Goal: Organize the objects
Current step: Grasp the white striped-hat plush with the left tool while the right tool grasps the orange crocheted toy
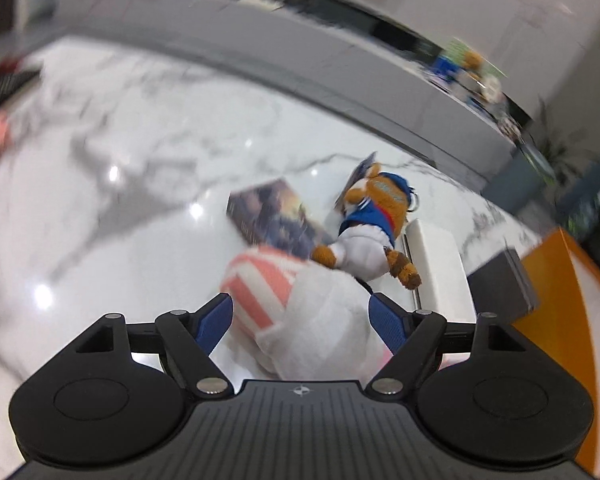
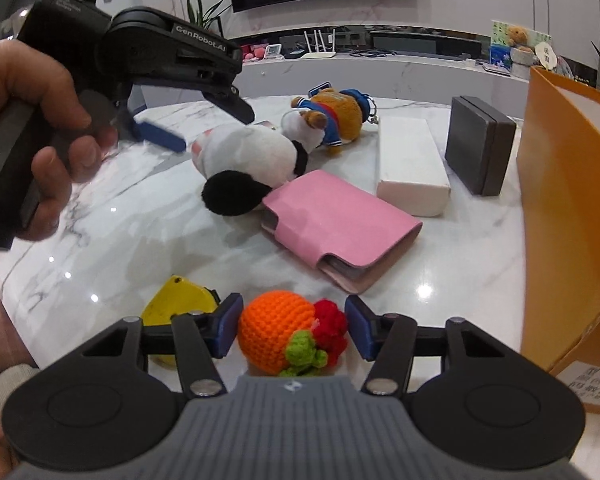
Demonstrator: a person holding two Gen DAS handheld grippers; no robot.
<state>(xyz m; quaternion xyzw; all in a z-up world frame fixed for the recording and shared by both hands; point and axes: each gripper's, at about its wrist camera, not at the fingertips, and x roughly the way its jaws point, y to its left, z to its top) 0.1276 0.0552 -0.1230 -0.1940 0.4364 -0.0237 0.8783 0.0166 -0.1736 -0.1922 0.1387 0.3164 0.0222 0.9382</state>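
Left gripper (image 1: 300, 320) hovers spread over the white plush dog (image 2: 248, 156) on the marble table (image 2: 140, 216), while right gripper (image 2: 292, 330), spread, brackets the crocheted orange (image 2: 276, 328) beside a pink wallet (image 2: 336, 224).

**Surfaces and finishes**

Table (image 2: 440, 264): glossy white marble look, grey veins, light spots reflected. Crochet orange (image 2: 278, 332): knitted yarn, rough, matt, with red and green yarn bits. Pink wallet (image 2: 332, 220): soft matt, suede-like. White plush (image 2: 248, 152): fluffy cloth, black fuzzy ear. Bear toy (image 2: 332, 114): brown pile fabric, blue and white cloth outfit. White box (image 2: 412, 160): smooth matt card. Grey box (image 2: 480, 144): dull, finely textured. Orange carton (image 2: 568, 208): smooth card, slight sheen. Yellow tape measure (image 2: 180, 300): shiny plastic. Right gripper (image 2: 292, 326): matt black plastic, ribbed blue pads, metal pins. Left gripper (image 1: 300, 320): same.
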